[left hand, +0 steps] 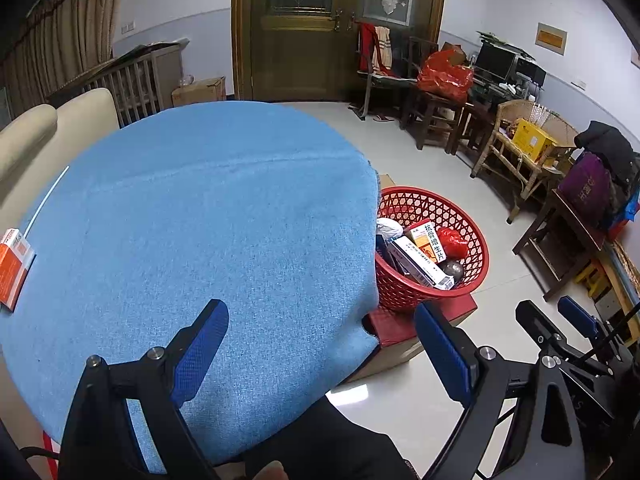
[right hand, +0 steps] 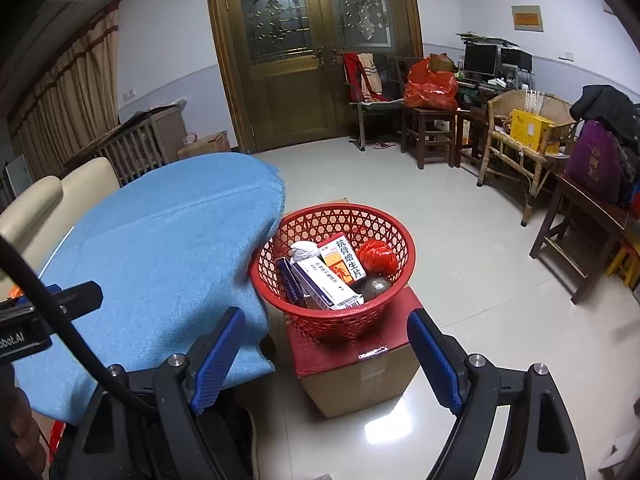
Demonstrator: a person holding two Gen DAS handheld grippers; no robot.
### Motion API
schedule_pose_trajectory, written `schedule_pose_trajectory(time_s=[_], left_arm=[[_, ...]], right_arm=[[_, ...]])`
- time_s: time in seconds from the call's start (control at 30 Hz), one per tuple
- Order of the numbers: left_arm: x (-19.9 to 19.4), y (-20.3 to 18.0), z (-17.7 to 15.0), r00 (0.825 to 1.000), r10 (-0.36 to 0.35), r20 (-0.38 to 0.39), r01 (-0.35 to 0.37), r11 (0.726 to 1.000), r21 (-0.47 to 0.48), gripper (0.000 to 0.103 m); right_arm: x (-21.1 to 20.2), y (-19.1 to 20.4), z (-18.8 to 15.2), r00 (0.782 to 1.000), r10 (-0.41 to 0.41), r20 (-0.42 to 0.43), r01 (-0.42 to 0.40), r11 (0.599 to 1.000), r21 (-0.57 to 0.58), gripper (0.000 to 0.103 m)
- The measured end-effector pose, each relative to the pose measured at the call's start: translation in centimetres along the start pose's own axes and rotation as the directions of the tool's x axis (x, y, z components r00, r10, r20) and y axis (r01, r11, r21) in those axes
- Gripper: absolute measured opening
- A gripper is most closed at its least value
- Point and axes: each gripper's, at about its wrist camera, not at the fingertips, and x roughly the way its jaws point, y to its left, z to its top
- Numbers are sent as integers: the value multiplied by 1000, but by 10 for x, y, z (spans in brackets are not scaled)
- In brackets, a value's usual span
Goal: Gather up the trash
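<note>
With both grippers' fingers spread and empty, swing your left gripper (left hand: 320,354) across the table (left hand: 192,216) to the orange box (left hand: 14,268), then carry it to the red basket (left hand: 476,240).

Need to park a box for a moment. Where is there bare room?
Most of the blue tablecloth is bare, from the orange box at its left edge across to the basket side. The red basket is crowded.
</note>
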Motion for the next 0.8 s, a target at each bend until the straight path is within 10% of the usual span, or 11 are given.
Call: schedule_pose_trajectory(time_s=[0.8], left_arm=[[-6,-9,0,1000,-10,6,9,999,39,94]], right_arm=[[-6,0,7,1000,0,10,0,1000,3,85]])
